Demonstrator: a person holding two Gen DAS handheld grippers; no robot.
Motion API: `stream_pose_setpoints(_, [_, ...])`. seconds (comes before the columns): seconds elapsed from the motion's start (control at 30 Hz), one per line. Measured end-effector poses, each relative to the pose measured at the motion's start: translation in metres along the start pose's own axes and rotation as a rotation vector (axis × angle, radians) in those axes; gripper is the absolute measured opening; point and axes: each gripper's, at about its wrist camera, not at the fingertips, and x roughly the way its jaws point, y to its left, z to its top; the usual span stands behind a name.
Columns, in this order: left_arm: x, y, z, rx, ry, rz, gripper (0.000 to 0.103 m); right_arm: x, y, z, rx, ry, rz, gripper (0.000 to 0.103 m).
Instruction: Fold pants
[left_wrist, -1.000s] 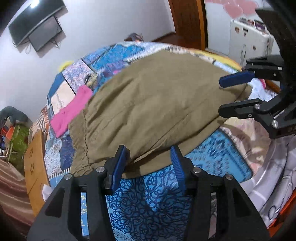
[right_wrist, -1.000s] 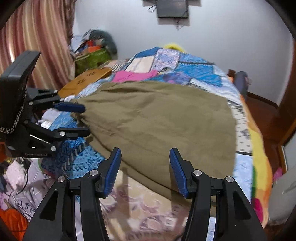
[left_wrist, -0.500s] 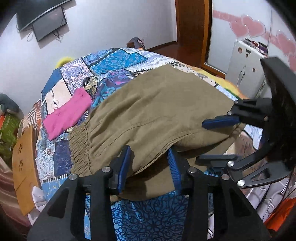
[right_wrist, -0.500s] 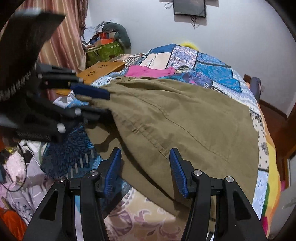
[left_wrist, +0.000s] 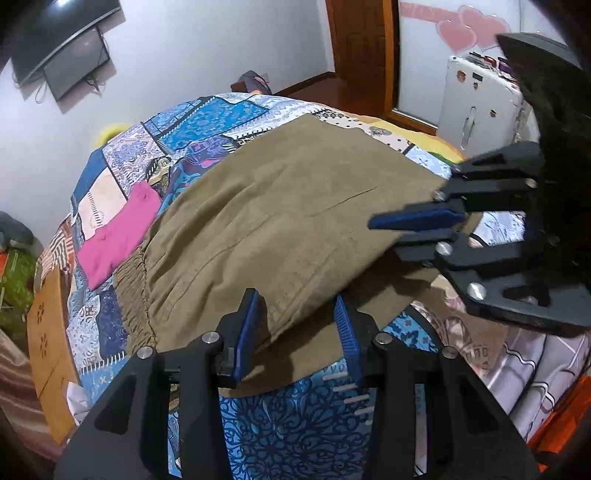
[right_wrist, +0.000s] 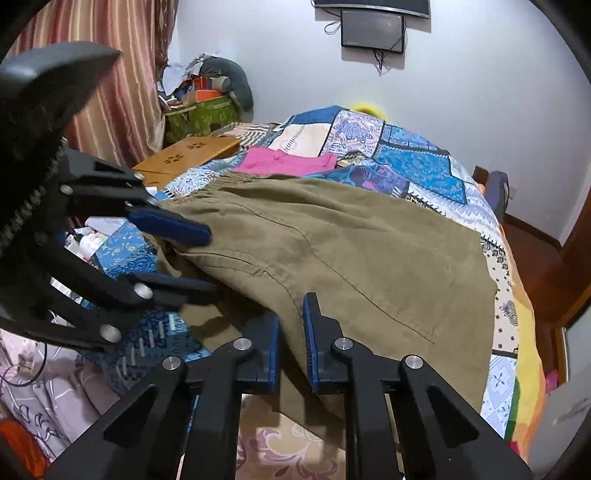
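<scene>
While olive pants (left_wrist: 280, 221) lie on quilt (left_wrist: 221, 118), right hand-held gripper (right_wrist: 290, 325) pinches their edge, left hand-held gripper (left_wrist: 299, 317) closing around it

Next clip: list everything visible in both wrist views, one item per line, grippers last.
pants: one, olive, spread on the bed, near edge raised
pink garment: one, flat beside the waistband
patchwork quilt: one, mostly blue, covering the bed
wooden board: one, tan, at the bed's edge by the curtain
screen: one, black, on the wall
left gripper: black with blue pads, jaws have just been closing, pants edge between them, still gapped
right gripper: same make, jaws have just closed onto the pants edge
</scene>
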Motion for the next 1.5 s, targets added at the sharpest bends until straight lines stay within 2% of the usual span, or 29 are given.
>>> stream_pose_setpoints(0.03, [0.0,0.001,0.0,-0.007,0.0,-0.004,0.025,-0.001,0.0,-0.001,0.001,0.001,0.005,0.01])
stream_pose_setpoints(0.37, [-0.003,-0.001,-0.022,-0.062,0.006,-0.079,0.023,-0.002,0.007,-0.014,-0.004,0.026,0.014,0.01])
stream_pose_setpoints(0.43, [-0.004,0.002,-0.023,-0.081,0.011,-0.095,0.023,-0.002,0.01,-0.015,-0.02,0.027,0.001,0.011])
stream_pose_setpoints(0.47, [-0.007,0.002,-0.023,-0.082,0.009,-0.097,0.023,-0.003,0.012,-0.016,-0.024,0.033,0.004,0.015])
stream_pose_setpoints(0.7, [-0.048,0.018,-0.026,-0.122,-0.077,-0.121,0.023,-0.03,0.001,-0.01,0.035,0.018,0.064,0.017])
stream_pose_setpoints(0.83, [-0.056,0.043,-0.021,-0.188,-0.116,-0.066,0.026,-0.039,-0.015,-0.001,0.114,-0.025,0.091,0.018])
stream_pose_setpoints(0.9, [-0.05,0.058,-0.02,-0.238,-0.106,-0.038,0.026,-0.033,-0.023,0.004,0.152,-0.03,0.068,0.019])
stream_pose_setpoints(1.03, [-0.018,0.093,-0.028,-0.391,-0.029,-0.031,0.026,-0.01,-0.034,-0.002,0.215,0.024,0.037,0.021])
stream_pose_setpoints(1.1, [-0.005,0.1,-0.039,-0.424,0.001,-0.043,0.026,0.006,-0.038,-0.012,0.242,0.078,0.036,0.022])
stream_pose_setpoints(1.17, [0.002,0.102,-0.052,-0.437,0.003,-0.061,0.033,0.015,-0.04,-0.023,0.253,0.116,0.026,0.022])
stream_pose_setpoints(1.27, [0.002,0.105,-0.068,-0.453,-0.01,-0.053,0.049,0.008,-0.052,-0.038,0.301,0.084,0.029,0.031])
stream_pose_setpoints(1.43, [0.0,0.11,-0.082,-0.481,-0.009,-0.078,0.055,-0.009,-0.071,-0.055,0.316,0.116,-0.033,0.031])
stream_pose_setpoints(1.5, [-0.001,0.109,-0.081,-0.48,-0.01,-0.069,0.056,-0.014,-0.077,-0.064,0.302,0.133,-0.104,0.031])
